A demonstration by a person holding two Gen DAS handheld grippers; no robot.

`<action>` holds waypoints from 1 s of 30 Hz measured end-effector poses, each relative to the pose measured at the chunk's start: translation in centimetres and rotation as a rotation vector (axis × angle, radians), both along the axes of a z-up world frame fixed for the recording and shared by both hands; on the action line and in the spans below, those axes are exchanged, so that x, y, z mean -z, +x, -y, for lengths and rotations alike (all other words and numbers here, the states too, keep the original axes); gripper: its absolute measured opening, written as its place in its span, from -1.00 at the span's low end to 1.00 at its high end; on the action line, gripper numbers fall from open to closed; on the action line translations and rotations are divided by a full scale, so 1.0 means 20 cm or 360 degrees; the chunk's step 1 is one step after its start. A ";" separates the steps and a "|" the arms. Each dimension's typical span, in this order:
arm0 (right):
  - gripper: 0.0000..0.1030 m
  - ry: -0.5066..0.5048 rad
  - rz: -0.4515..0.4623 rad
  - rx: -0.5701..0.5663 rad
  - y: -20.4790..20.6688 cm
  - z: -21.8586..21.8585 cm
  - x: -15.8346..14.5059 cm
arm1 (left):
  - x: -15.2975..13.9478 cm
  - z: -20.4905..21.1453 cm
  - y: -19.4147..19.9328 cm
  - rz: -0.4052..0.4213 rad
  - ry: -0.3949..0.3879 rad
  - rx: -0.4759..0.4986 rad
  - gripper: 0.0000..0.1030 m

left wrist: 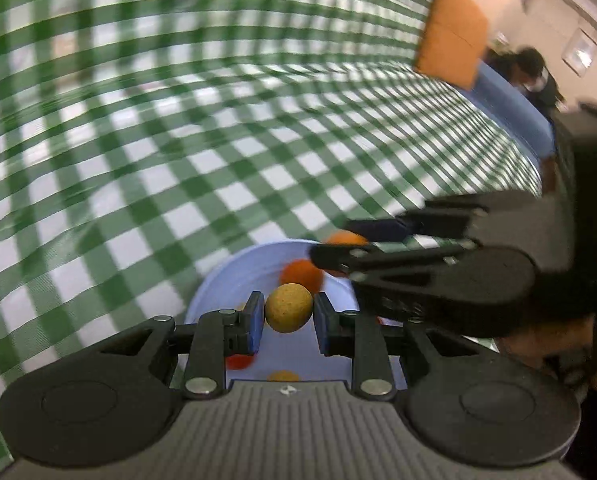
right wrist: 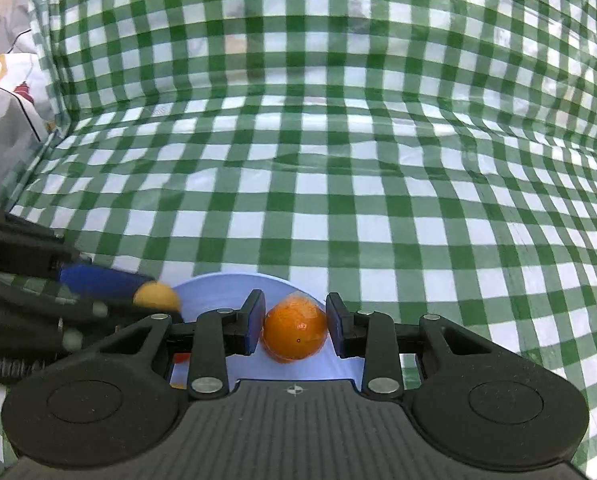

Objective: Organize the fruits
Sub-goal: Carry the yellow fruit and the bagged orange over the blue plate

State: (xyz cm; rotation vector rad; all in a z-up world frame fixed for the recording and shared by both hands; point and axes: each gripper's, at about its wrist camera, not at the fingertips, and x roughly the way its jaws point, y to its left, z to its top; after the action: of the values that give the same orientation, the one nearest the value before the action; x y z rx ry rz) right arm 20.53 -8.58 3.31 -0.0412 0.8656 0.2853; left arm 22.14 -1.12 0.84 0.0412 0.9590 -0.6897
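Note:
A pale blue plate [left wrist: 234, 272] lies on the green checked cloth and holds several small fruits. My left gripper [left wrist: 288, 316] is above the plate with a speckled yellow fruit [left wrist: 288, 307] between its blue pads; the left pad touches it, and a small gap shows at the right pad. My right gripper [right wrist: 295, 328] is over the same plate [right wrist: 218, 286] with an orange fruit [right wrist: 295, 334] between its pads, narrow gaps on both sides. The right gripper also shows in the left wrist view [left wrist: 338, 246], near an orange fruit [left wrist: 300, 274]. The left gripper with the yellow fruit [right wrist: 156, 296] shows in the right wrist view.
The green and white checked cloth [right wrist: 338, 140] covers the table and rises behind it. An orange cushion [left wrist: 450, 36] and a blue seat [left wrist: 506, 104] lie beyond the table's right edge. A person [left wrist: 534, 68] sits farther back. Grey patterned fabric [right wrist: 6, 112] lies at the left.

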 end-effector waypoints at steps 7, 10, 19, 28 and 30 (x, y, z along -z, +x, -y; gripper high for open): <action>-0.32 -0.0015 -0.0032 -0.0007 -0.01 0.01 0.02 | 0.04 0.06 -0.03 0.0020 0.0090 0.0080 -0.44; -0.32 -0.0012 -0.0032 -0.0011 0.00 0.01 0.01 | 0.04 0.06 -0.04 0.0018 0.0095 0.0091 -0.44; -0.32 -0.0007 -0.0044 -0.0021 0.01 -0.01 0.02 | 0.03 0.06 -0.03 0.0022 0.0113 0.0105 -0.44; -0.32 -0.0004 -0.0042 -0.0030 0.01 -0.01 0.01 | 0.03 0.06 -0.03 0.0030 0.0126 0.0113 -0.44; -0.32 -0.0002 -0.0041 -0.0033 0.01 -0.01 0.01 | 0.03 0.07 -0.03 0.0030 0.0129 0.0113 -0.44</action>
State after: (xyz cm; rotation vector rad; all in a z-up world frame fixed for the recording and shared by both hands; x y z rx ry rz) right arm 20.70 -8.38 3.08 -0.0481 0.8913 0.3053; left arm 21.56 -2.43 0.18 0.1533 0.9706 -0.7142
